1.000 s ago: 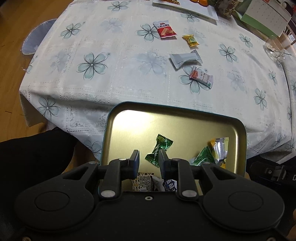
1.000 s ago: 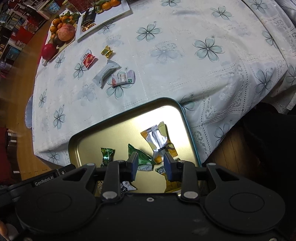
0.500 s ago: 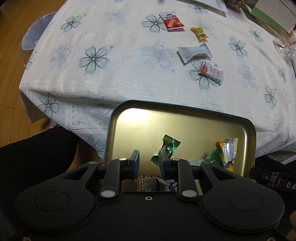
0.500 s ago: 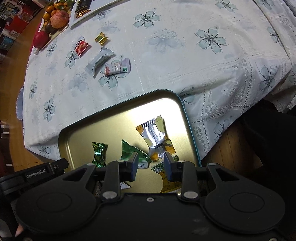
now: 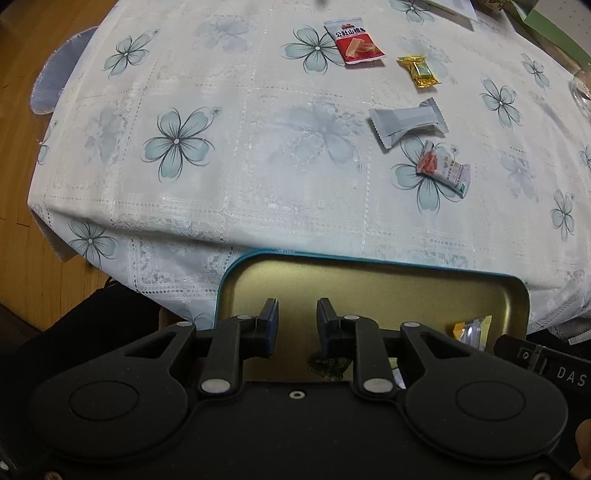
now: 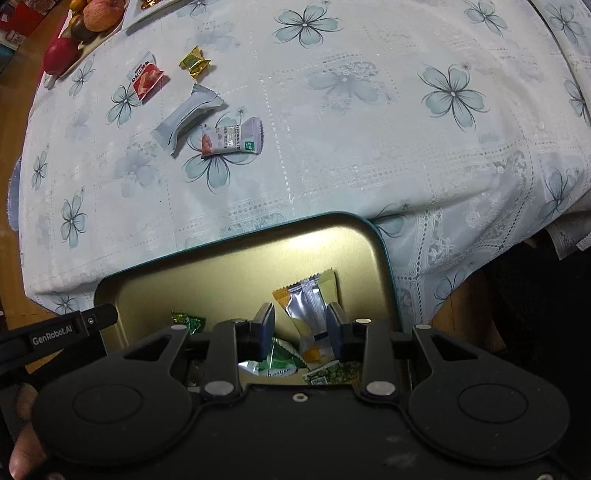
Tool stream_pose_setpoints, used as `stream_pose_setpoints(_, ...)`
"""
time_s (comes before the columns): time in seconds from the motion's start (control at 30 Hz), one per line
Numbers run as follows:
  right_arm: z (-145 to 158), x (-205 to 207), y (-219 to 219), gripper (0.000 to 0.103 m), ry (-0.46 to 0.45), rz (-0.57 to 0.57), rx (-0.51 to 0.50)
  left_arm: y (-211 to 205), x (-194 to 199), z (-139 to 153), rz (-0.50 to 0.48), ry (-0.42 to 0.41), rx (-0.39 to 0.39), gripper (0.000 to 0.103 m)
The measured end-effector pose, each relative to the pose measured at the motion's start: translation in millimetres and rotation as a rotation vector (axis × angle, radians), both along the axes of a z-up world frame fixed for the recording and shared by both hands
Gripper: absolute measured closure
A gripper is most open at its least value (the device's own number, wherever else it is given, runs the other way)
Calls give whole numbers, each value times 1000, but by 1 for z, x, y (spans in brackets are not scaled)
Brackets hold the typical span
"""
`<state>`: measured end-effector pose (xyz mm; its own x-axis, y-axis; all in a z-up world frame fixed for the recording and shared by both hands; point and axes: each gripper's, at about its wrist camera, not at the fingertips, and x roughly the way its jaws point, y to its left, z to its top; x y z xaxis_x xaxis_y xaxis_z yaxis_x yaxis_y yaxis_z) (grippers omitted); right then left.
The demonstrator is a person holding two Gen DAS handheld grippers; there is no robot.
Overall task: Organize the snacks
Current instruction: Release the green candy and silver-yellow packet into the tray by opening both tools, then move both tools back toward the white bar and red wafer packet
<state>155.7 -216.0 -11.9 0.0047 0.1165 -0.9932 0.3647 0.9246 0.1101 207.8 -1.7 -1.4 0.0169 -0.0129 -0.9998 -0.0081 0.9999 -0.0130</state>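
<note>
A gold tin tray with a teal rim (image 5: 369, 258) (image 6: 384, 251) sits below the table's near edge and holds several wrapped snacks. Among them are a silver-and-yellow packet (image 6: 306, 299), a green packet (image 6: 280, 358) and a small green candy (image 6: 188, 321). My left gripper (image 5: 297, 314) points down over the tray's left part, jaws a little apart, nothing between them. My right gripper (image 6: 301, 321) hangs over the silver-and-yellow packet, likewise open. On the tablecloth lie a red packet (image 5: 356, 42), a gold candy (image 5: 419, 72), a grey packet (image 5: 406, 120) and a white-and-orange packet (image 5: 445, 171).
The flowered tablecloth (image 6: 351, 147) drapes over the table edge just beyond the tray. A plate of fruit (image 6: 85, 22) stands at the far left in the right wrist view. A green box (image 5: 554, 29) and a glass (image 5: 581, 88) sit at the far right. Dark clothing (image 6: 535, 295) flanks the tray.
Both grippers have moved forward toward the table and lower. The loose snacks look nearer and larger. In the left wrist view the tray has slid down behind the gripper. The jaws have kept their gap.
</note>
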Motion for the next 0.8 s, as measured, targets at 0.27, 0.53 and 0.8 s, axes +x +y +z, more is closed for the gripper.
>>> stream_pose_setpoints(0.27,-10,45,2,68,12,46,-6,0,40,-7,14,-4,11,71)
stream_pose_setpoints(0.53,-14,93,9,67,4,87,-29,-3,81,-18,25,7,8,71)
stream_pose_setpoints(0.8,-22,136,10,65,-5,98,-13,-10,121,-21,29,-8,13,71)
